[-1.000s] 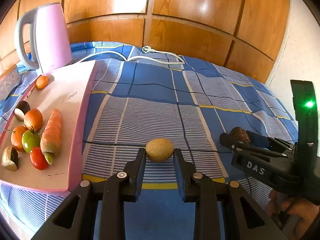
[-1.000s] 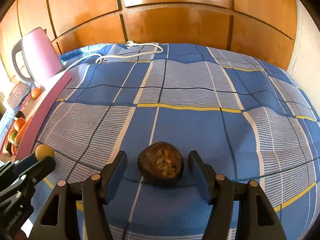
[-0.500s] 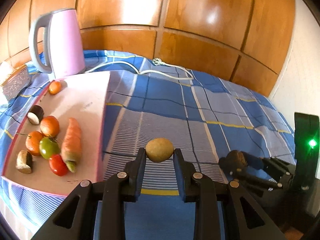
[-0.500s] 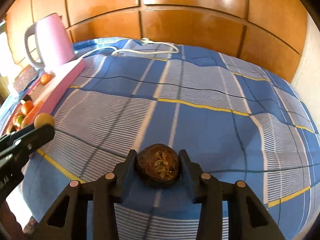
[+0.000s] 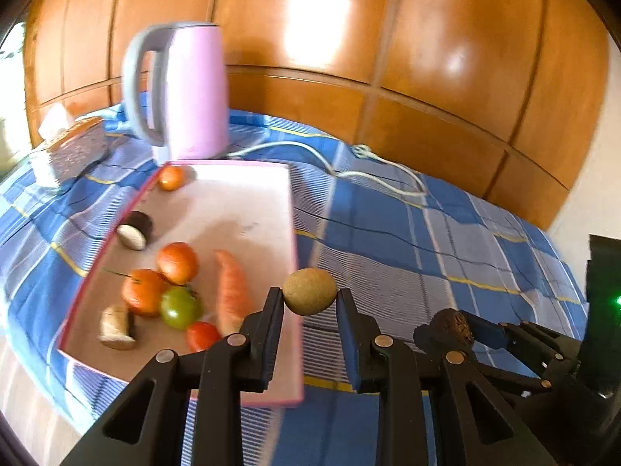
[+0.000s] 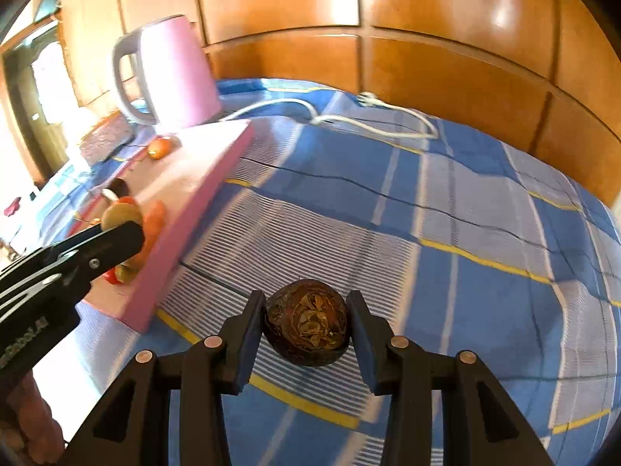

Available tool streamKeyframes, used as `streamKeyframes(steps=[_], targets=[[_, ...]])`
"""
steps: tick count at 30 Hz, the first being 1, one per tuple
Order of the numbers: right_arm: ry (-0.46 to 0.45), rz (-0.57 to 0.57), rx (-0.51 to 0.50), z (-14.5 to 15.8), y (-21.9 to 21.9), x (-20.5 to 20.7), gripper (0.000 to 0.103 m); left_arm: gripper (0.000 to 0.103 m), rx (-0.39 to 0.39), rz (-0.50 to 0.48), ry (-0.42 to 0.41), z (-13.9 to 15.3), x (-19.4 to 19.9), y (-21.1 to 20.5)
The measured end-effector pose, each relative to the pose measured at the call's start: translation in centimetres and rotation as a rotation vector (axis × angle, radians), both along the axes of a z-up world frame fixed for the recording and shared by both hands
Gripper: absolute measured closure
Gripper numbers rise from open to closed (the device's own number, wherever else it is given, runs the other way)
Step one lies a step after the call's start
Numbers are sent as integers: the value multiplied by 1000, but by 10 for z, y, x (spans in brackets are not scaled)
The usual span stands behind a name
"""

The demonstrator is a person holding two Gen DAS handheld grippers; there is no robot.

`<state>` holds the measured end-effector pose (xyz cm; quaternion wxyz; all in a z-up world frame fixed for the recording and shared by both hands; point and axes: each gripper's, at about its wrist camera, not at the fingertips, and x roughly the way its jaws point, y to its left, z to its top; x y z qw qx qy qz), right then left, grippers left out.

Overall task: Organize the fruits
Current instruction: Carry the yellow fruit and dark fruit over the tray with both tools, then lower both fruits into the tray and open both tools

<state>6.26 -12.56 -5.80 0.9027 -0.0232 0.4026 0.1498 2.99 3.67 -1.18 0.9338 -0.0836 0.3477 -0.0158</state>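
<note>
My left gripper (image 5: 309, 298) is shut on a small tan round fruit (image 5: 309, 291), held in the air over the right edge of the pink tray (image 5: 248, 209). My right gripper (image 6: 307, 316) is shut on a dark brown wrinkled fruit (image 6: 308, 321), lifted above the blue checked cloth (image 6: 446, 209). In the left wrist view the right gripper (image 5: 446, 330) shows at lower right with the dark fruit (image 5: 452, 326). The left gripper (image 6: 116, 225) with the tan fruit (image 6: 121, 214) shows at the left of the right wrist view. The tray holds tomatoes (image 5: 176, 262), a green tomato (image 5: 180, 307) and a carrot (image 5: 233, 291).
A pink kettle (image 5: 186, 89) stands behind the tray, its white cord (image 5: 349, 167) trailing over the cloth. A grey patterned box (image 5: 71, 151) lies at the far left. Wooden panelling (image 5: 388, 39) closes the back. A dark cut piece (image 5: 136, 229) and a pale chunk (image 5: 116, 328) lie on the tray.
The right gripper closed on the dark fruit and lifted it. Both grippers rose and swung left toward the tray, each carrying its fruit.
</note>
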Motion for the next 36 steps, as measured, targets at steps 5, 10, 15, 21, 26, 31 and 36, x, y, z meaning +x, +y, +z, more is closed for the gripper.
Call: streamKeyframes(steps=[5, 10, 15, 21, 26, 31, 36], targets=[[-4, 89, 12, 8, 31, 3, 60, 75, 0, 76, 2, 2, 2, 30], [8, 162, 38, 14, 61, 10, 60, 75, 6, 135, 5, 3, 2, 54], [15, 207, 61, 21, 83, 21, 60, 75, 11, 174, 14, 2, 4, 72], [28, 238, 78, 25, 105, 37, 60, 75, 10, 213, 19, 0, 11, 89], [37, 253, 83, 24, 120, 47, 60, 75, 8, 235, 20, 0, 20, 103], [48, 261, 84, 22, 131, 58, 60, 75, -17, 243, 24, 2, 36, 118], [48, 264, 83, 21, 141, 67, 60, 74, -53, 243, 24, 2, 49, 130]])
